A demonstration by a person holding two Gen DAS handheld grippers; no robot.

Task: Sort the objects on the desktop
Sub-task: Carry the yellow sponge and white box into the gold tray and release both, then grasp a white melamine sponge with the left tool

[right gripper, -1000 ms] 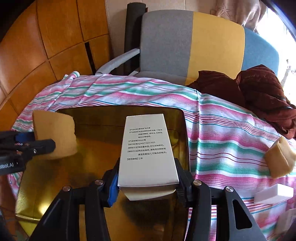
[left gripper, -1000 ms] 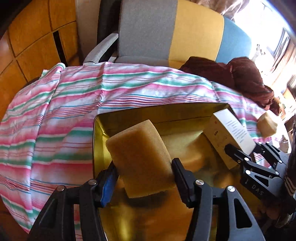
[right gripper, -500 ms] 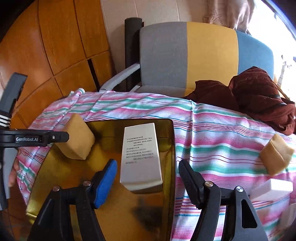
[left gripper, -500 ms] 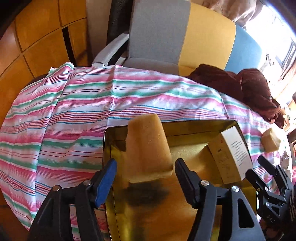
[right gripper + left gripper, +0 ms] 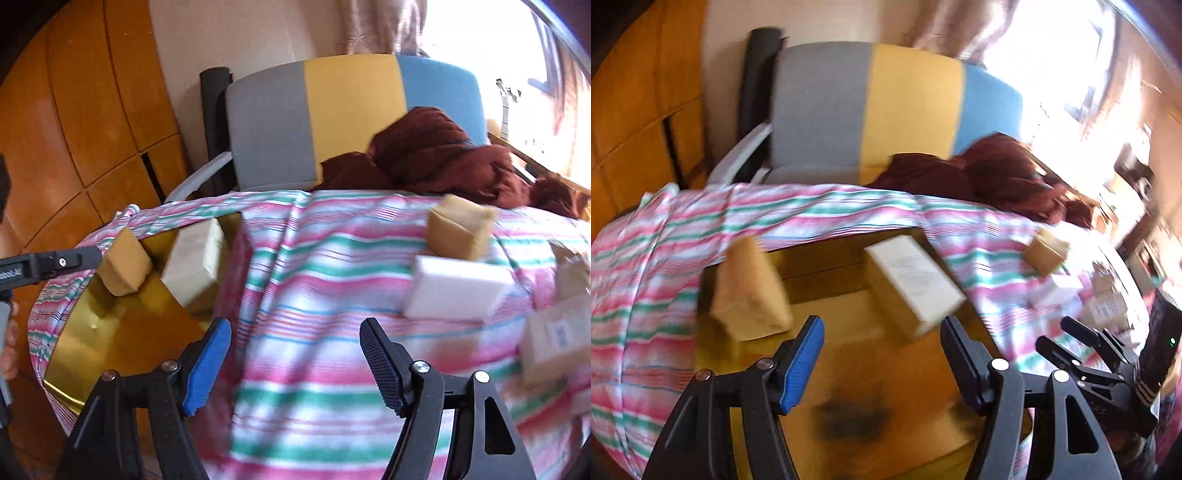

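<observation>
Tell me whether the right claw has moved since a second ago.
Yes. The right claw has let go and swung right, off the gold tray, now over the striped cloth.

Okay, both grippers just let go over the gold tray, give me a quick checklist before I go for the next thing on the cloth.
1. Left gripper open and holding nothing: ok.
2. Right gripper open and holding nothing: ok.
3. Sponge inside the gold tray: ok.
4. White box in the tray: ok, leaning on the wall.
5. Next pieces in view, second sponge and white block: ok.
6. Their exact edges: cannot tell, blurred.
</observation>
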